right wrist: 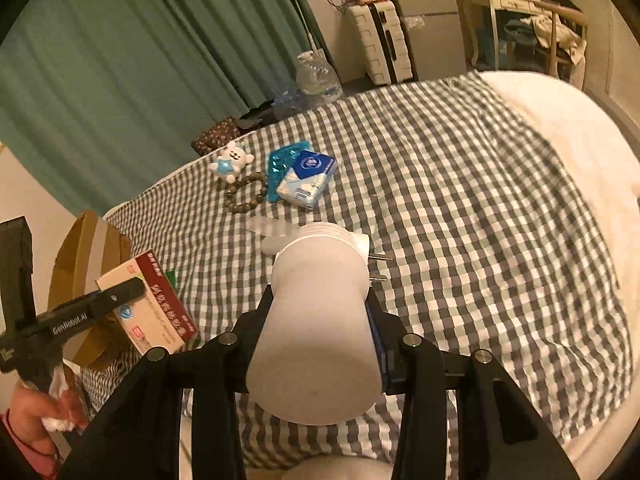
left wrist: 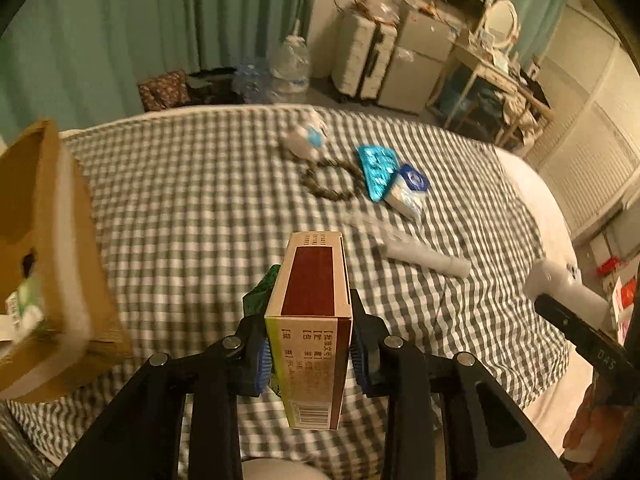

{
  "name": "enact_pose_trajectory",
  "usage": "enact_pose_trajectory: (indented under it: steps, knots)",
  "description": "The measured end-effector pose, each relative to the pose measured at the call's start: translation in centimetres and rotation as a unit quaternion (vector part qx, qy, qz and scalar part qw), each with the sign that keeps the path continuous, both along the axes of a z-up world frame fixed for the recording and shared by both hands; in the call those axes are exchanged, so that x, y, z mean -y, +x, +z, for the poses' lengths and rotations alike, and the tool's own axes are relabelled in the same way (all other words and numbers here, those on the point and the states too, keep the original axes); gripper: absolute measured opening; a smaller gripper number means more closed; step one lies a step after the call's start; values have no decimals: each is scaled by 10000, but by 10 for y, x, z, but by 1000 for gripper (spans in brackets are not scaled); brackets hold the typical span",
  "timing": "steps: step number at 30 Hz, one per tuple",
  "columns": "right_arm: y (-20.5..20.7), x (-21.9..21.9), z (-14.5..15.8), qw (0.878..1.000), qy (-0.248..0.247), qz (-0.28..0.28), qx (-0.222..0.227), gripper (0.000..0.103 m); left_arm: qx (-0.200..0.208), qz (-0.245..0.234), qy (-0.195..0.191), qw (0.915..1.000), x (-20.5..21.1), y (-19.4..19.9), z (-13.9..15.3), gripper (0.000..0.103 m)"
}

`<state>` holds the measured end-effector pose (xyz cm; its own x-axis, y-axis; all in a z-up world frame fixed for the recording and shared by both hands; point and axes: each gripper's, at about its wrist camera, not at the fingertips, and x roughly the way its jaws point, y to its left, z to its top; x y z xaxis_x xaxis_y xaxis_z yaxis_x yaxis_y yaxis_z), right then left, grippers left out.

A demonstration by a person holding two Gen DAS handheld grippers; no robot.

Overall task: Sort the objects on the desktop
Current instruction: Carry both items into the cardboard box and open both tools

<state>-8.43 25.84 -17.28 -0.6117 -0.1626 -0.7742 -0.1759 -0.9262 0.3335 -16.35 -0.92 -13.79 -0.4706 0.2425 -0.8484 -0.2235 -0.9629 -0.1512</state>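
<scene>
My left gripper (left wrist: 310, 336) is shut on a red and cream medicine box (left wrist: 310, 300), held above the checked bedspread (left wrist: 200, 200); a green packet (left wrist: 262, 290) shows just behind it. The box also shows in the right wrist view (right wrist: 154, 304). My right gripper (right wrist: 320, 320) is shut on a white plug adapter (right wrist: 320, 320) with metal prongs, also seen in the left wrist view (left wrist: 568, 292). On the bed lie a white bear toy (right wrist: 232, 162), a bead bracelet (right wrist: 244, 192), a teal blister pack (right wrist: 280, 164), a tissue pack (right wrist: 308, 180) and a clear tube (left wrist: 424, 258).
An open cardboard box (left wrist: 48, 248) with items inside stands at the left bed edge. Beyond the bed are green curtains (right wrist: 120, 60), a water jug (right wrist: 318, 76), a white suitcase (right wrist: 380, 40) and a desk (right wrist: 520, 4).
</scene>
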Motion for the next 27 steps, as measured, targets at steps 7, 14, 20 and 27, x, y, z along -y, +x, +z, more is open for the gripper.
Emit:
enact_pose_trajectory:
  steps: [7, 14, 20, 27]
  knots:
    - [7, 23, 26, 9997, 144, 95, -149, 40, -311, 242, 191, 9990, 42, 9, 39, 32]
    - [4, 55, 46, 9987, 296, 310, -273, 40, -578, 294, 385, 9972, 62, 12, 72, 32]
    - [-3, 85, 61, 9968, 424, 595, -336, 40, -691, 653, 626, 9935, 98, 10, 90, 32]
    - [-18, 136, 76, 9919, 546, 1065, -428, 40, -980, 1282, 668, 9846, 169, 8, 109, 32]
